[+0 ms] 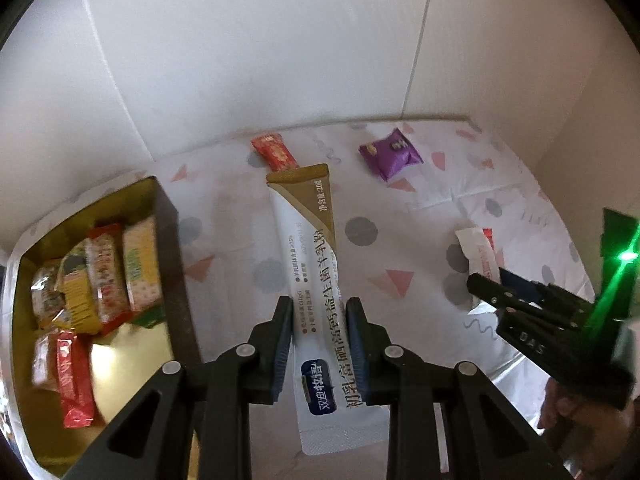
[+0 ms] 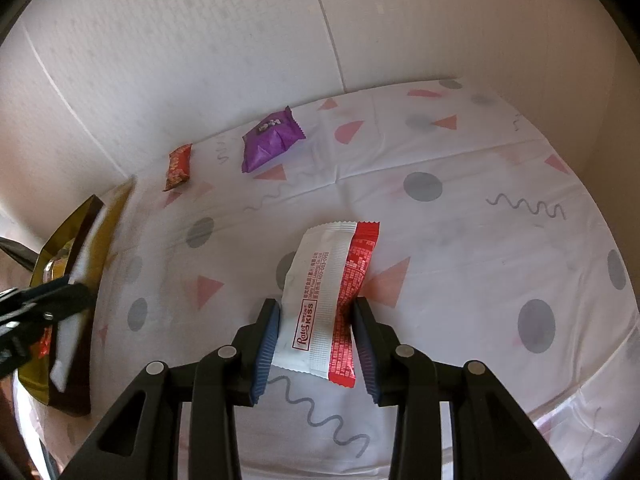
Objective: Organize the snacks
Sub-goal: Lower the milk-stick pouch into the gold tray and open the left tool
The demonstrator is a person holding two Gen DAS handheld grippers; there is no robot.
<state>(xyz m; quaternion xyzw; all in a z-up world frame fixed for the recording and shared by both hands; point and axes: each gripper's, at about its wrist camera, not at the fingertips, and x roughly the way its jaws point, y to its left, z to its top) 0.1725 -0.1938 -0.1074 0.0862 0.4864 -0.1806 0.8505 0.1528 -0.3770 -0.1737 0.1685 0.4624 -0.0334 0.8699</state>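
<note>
Left gripper (image 1: 320, 344) pinches the long milk-powder sachet (image 1: 316, 280), apparently lifted clear of the cloth for the gold tin (image 1: 168, 216) at nine o'clock. Right gripper (image 2: 316, 340) clamps the red-and-white wafer packet (image 2: 332, 292), presumably next.

Between the left jaws, a long white-and-gold foil sachet (image 1: 310, 280) with dark lettering; between the right jaws, a white-and-red crimped wrapper (image 2: 332, 300); beyond them, a glossy purple packet (image 2: 272, 138).
</note>
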